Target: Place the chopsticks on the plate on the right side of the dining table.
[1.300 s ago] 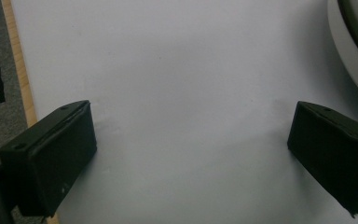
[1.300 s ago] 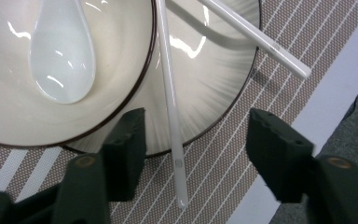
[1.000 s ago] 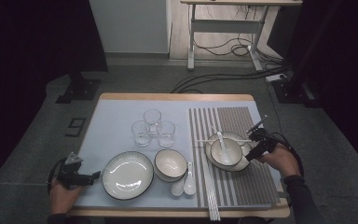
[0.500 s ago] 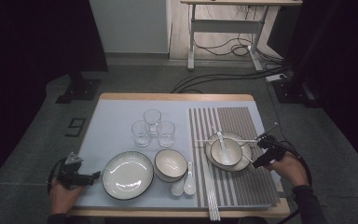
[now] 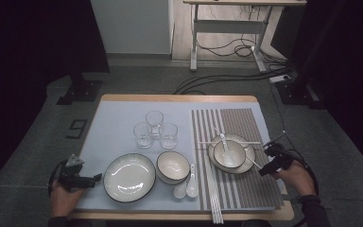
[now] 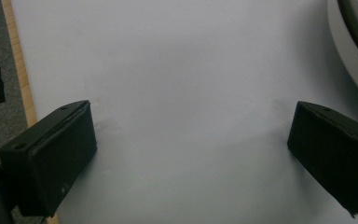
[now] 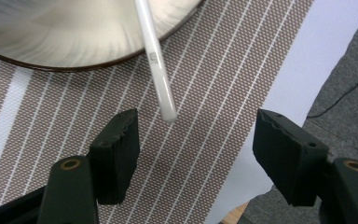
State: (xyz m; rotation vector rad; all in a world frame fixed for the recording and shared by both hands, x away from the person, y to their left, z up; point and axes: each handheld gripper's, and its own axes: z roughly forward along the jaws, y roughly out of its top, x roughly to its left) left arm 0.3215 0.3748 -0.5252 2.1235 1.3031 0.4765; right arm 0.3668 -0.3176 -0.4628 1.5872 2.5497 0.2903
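Nearest, the left claw (image 5: 96, 179) rests at the tabletop's (image 5: 179, 99) front left corner with its jaws spread wide over bare blue cloth (image 6: 177, 70) and nothing between them, just beside the big dark-rimmed plate (image 5: 129, 177). Across at the front right, the right claw (image 7: 196, 135) hangs low over the striped placemat (image 7: 223, 65), jaws apart and empty. A white chopstick (image 7: 157, 65) leans off the rim of the plate (image 7: 74, 32) under the bowl (image 5: 229, 152), and its free tip points down between those jaws without touching either.

Judging from this, the right claw is lining up to take that chopstick. The stick is thin, round and smooth, propped only on a rim, so a nudge from one jaw before the other closes could roll it off onto the placemat. A pinch so near the tip may also let it pivot or slip out when lifted, or drag against the bowl and spoon (image 5: 224, 142).

Farther back stand three glasses (image 5: 155, 128), well clear.
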